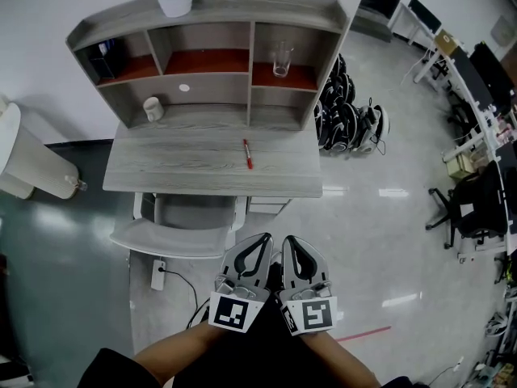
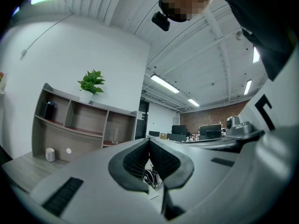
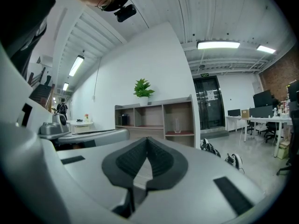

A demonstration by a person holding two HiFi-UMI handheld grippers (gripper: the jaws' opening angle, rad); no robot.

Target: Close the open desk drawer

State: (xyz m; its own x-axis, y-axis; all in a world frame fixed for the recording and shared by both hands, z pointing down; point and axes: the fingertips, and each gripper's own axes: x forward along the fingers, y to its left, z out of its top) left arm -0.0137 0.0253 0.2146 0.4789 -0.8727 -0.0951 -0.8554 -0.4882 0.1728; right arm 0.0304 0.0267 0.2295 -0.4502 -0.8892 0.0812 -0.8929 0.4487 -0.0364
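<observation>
Head view: open drawer (image 1: 267,207) straight ahead, well beyond left gripper (image 1: 260,241) and right gripper (image 1: 289,242), both pressed together, empty.

No legible text, label, brand or number anywhere.

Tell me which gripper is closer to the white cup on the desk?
Left. The left gripper hovers short of the desk, down and right of the white cup in the head view; the right gripper is beside it, farther right.
</observation>
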